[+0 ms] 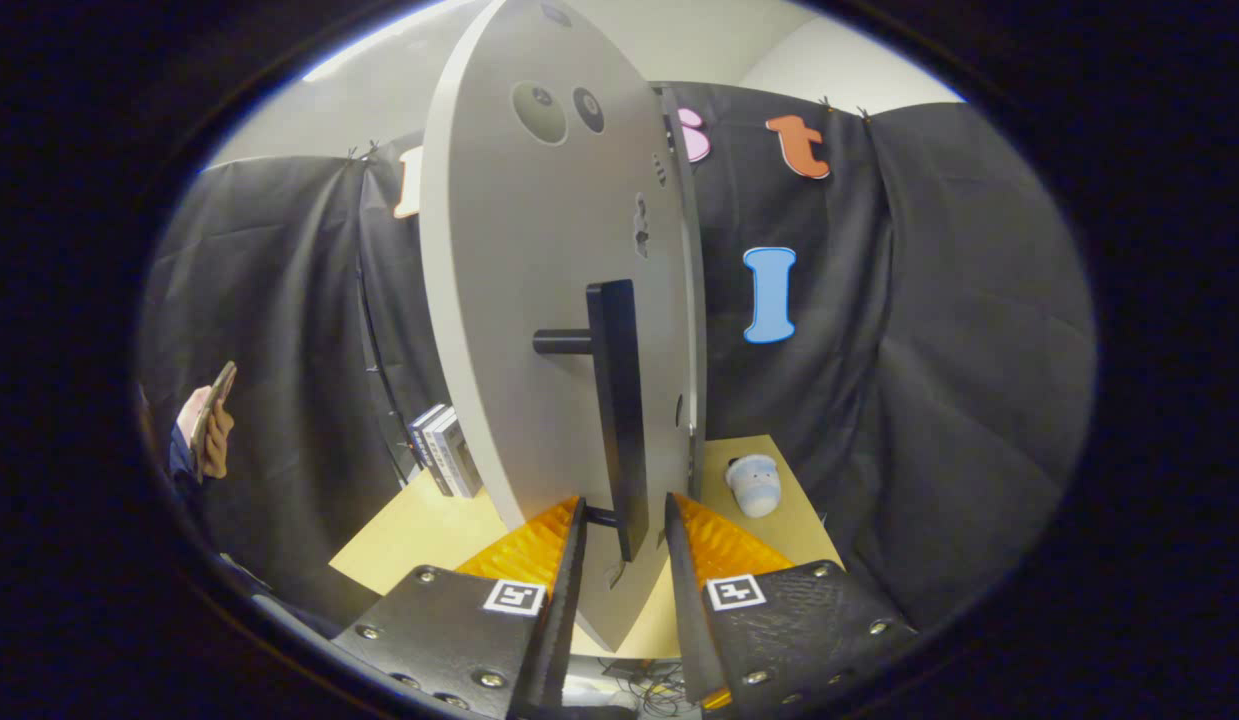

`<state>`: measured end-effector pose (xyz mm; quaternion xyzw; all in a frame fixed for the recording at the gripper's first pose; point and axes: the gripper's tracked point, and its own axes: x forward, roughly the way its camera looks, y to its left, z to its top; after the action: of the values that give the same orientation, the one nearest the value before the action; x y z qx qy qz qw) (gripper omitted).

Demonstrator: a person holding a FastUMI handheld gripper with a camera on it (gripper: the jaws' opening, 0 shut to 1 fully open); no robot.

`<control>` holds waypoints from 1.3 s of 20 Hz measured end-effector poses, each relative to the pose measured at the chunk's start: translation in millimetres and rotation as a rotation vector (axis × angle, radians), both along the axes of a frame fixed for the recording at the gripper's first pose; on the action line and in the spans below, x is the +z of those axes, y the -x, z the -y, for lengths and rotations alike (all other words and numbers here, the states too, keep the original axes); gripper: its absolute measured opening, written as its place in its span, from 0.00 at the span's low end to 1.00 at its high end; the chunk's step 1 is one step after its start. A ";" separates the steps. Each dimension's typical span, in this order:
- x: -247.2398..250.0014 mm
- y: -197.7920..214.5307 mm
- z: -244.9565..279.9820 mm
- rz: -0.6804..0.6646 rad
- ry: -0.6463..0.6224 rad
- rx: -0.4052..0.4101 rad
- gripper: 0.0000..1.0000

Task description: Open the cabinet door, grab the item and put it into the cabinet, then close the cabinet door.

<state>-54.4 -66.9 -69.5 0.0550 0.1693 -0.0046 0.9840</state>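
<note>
Both fingers (579,545) flank door handle (617,400); item (754,485) just beyond, right.

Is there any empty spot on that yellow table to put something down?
Bare table lies left of the door, in front of the books. A smaller patch sits right of the door, near the toy. It is crowded at the handle, whose lower end sits between the gripper jaws, which are open.

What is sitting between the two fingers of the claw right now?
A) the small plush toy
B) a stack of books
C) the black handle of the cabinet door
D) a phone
C: the black handle of the cabinet door runs down between the fingers of the claw, which do not visibly press on it; the plush toy lies on the table beyond.
</note>
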 end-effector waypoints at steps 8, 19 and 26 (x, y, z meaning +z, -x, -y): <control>-1.5 -14.0 -19.4 0.018 -0.018 0.126 0.44; -6.4 -67.4 -98.0 0.032 -0.076 0.245 0.56; -7.1 -99.3 -141.5 0.037 -0.042 0.300 0.57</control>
<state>44.9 74.6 -76.6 0.0498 0.1575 0.1471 0.9752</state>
